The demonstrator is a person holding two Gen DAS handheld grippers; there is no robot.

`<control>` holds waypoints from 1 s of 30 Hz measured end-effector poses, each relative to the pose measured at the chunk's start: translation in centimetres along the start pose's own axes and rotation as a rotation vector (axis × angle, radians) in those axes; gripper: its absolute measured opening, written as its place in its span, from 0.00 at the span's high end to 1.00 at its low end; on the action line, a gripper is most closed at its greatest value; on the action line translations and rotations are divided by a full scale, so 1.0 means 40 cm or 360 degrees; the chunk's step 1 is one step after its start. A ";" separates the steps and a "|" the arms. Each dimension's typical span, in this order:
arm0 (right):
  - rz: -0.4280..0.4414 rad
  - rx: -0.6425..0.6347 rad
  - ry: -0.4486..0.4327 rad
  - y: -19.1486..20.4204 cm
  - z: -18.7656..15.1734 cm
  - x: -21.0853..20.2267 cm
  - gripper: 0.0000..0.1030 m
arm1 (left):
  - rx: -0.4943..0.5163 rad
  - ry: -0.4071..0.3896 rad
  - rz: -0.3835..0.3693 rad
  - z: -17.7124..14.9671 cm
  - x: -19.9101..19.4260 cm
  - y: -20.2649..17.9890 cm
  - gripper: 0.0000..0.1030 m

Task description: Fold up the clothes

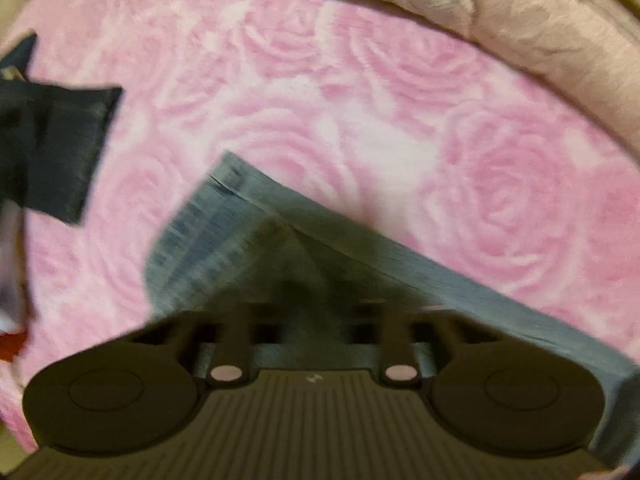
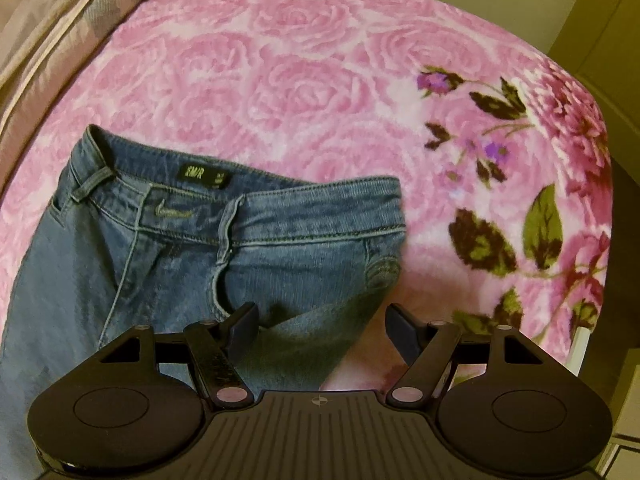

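A pink rose-patterned blanket (image 2: 320, 60) covers the bed, bordered by beige bedding (image 1: 540, 32) along its far edge, and a pair of blue jeans (image 2: 180, 248) lies flat on it, waistband unfastened and label showing. A dark folded garment (image 1: 60, 148) rests on the blanket well apart from the jeans' leg end (image 1: 224, 216). The right gripper (image 2: 322, 328) hovers over the jeans' hip with its jaws spread apart, holding nothing, while the left gripper (image 1: 308, 280) has its jaws brought together over the blurred leg end, though whether they pinch the denim I cannot tell.
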State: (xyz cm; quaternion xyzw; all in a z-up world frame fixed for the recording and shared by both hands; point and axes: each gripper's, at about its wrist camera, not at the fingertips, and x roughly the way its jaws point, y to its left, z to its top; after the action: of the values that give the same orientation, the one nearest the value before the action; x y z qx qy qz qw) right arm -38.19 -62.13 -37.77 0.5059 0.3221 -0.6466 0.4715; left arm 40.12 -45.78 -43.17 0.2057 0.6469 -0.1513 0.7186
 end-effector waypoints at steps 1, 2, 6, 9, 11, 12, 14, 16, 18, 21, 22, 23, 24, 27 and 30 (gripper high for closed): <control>-0.0001 -0.0007 0.0003 0.002 -0.002 0.002 0.29 | -0.0012 -0.0017 -0.0038 -0.008 -0.007 0.004 0.97; 0.0001 -0.0014 0.0004 0.002 -0.003 0.003 0.29 | 0.0007 -0.0045 -0.0054 -0.020 -0.016 0.005 0.98; 0.0030 -0.0035 0.0003 -0.006 0.000 0.000 0.29 | -0.0007 -0.0144 -0.0190 -0.106 -0.087 0.086 0.99; 0.0049 -0.0031 0.0005 -0.023 0.000 -0.005 0.29 | -0.0081 -0.0222 -0.0332 -0.193 -0.168 0.195 0.99; 0.0062 -0.0019 0.0011 -0.036 -0.001 -0.009 0.29 | -0.0155 -0.0298 -0.0434 -0.279 -0.242 0.297 0.99; 0.0073 -0.0012 0.0014 -0.044 -0.002 -0.011 0.29 | -0.0193 -0.0336 -0.0484 -0.323 -0.278 0.349 0.99; 0.0104 -0.0002 0.0021 -0.059 -0.004 -0.019 0.29 | -0.0284 -0.0418 -0.0574 -0.413 -0.343 0.462 0.99; 0.0140 0.0001 0.0027 -0.076 -0.010 -0.029 0.29 | -0.0375 -0.0465 -0.0569 -0.526 -0.385 0.557 0.99; 0.0174 0.0006 0.0035 -0.096 -0.019 -0.041 0.29 | -0.0477 -0.0429 -0.0472 -0.646 -0.384 0.640 0.99; 0.0214 0.0046 0.0078 -0.138 -0.038 -0.046 0.29 | -0.0641 -0.0221 -0.0339 -0.798 -0.295 0.724 0.99; 0.0231 0.0082 0.0094 -0.155 -0.044 -0.046 0.29 | -0.0693 -0.0181 -0.0331 -0.833 -0.263 0.731 0.99; 0.0249 0.0119 0.0112 -0.173 -0.049 -0.045 0.29 | -0.0746 -0.0142 -0.0323 -0.868 -0.232 0.738 0.99; 0.0269 0.0168 0.0129 -0.192 -0.052 -0.046 0.29 | -0.0792 -0.0109 -0.0317 -0.901 -0.203 0.742 0.99; 0.0322 0.0260 0.0120 -0.236 -0.052 -0.059 0.29 | -0.0801 -0.0160 -0.0353 -0.934 -0.190 0.708 0.83; 0.0326 0.0237 0.0080 -0.252 -0.049 -0.070 0.09 | -0.0850 -0.0241 -0.0424 -0.951 -0.197 0.710 0.62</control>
State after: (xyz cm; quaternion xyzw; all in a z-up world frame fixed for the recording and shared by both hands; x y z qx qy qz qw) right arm -46.80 -56.09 -36.24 0.5858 0.2314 -0.6043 0.4880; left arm 19.96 -2.77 -35.51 -0.0889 0.6296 -0.0837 0.7673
